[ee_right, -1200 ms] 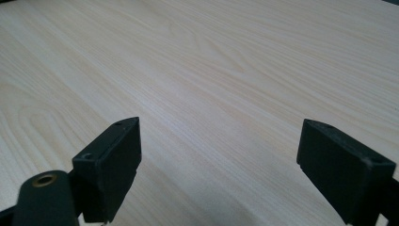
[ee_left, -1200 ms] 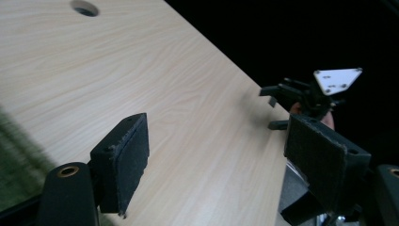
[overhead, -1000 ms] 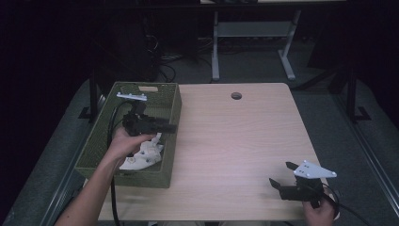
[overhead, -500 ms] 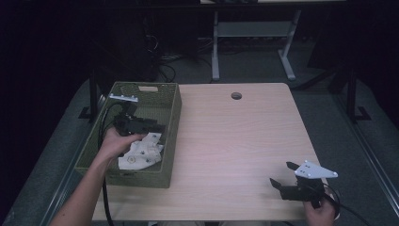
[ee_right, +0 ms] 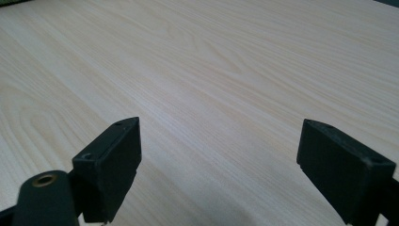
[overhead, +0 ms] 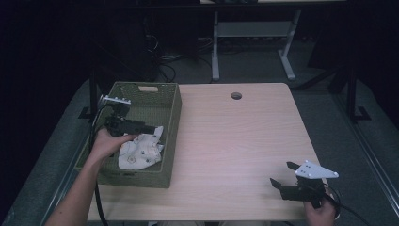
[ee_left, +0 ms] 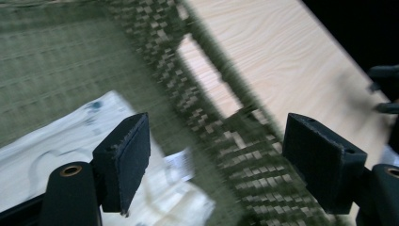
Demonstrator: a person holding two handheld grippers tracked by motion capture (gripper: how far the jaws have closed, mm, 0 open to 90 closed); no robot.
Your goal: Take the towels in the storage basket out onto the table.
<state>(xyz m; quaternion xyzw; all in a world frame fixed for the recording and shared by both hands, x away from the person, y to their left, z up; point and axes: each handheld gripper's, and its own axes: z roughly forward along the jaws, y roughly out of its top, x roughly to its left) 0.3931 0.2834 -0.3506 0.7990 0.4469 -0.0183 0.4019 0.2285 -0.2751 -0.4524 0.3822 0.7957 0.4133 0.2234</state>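
A green woven basket [overhead: 171, 117] stands on the left of the wooden table [overhead: 235, 141]. Inside it lies a crumpled white cloth [overhead: 139, 150] with small dark marks. My left gripper [overhead: 146, 128] hovers inside the basket just above the cloth, open, nothing between its jaws. In the left gripper view the cloth [ee_left: 56, 146] lies below the left jaw and the basket wall [ee_left: 221, 141] crosses between the jaws, blurred. My right gripper [overhead: 283, 176] rests open near the table's front right corner, above bare wood [ee_right: 216, 94].
A round cable hole [overhead: 236, 95] sits near the table's far edge. Behind the table stands a white metal frame [overhead: 254, 37] on a dark floor with cables. The table's front edge lies close to the right gripper.
My left gripper has drawn back toward the basket's left side, away from its right wall. The cloth lies more exposed. The right gripper has stayed put.
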